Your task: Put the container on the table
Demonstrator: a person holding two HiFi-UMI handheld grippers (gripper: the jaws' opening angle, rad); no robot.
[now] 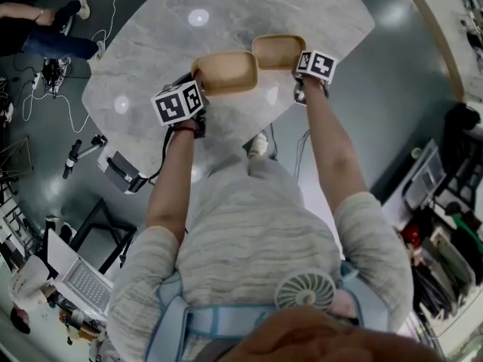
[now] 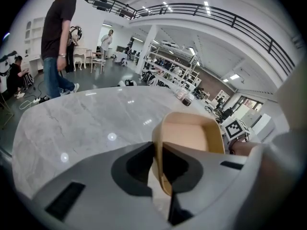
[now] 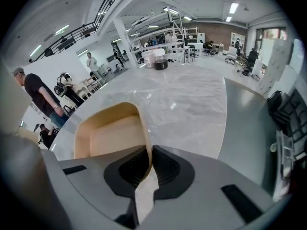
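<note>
Left container: a shallow tan tray (image 1: pixel 225 72), empty, carried over the near edge of the worktop (image 1: pixel 226 13); its near wall is pinched from both sides.
Right container: a matching tan tray (image 1: pixel 278 51), also empty, just beside the first and a little farther in over the marble; the two rims look close to touching in the head view, though contact cannot be confirmed.
Left claw: clamped on the left container's wall (image 2: pixel 160 169), the jaws nearly together with only the thin wall between them.
Right claw: clamped the same way on the right container's rim (image 3: pixel 146 169).
Height: both gripper views show the marble lying below and beyond the trays, which suggests they are lifted, but no view shows either base, so resting or hovering cannot be told.
Done: each tray is gripped and brought over the worktop.
Left to do: by this reading, lower the trays until their bases sit flat, then let the jaws part and draw back.
Landing room: bare marble ahead; a dark jar (image 3: pixel 159 61) stands far off at the opposite end.
Surroundings: a person (image 2: pixel 57 37) walks beyond the worktop, well apart.
</note>
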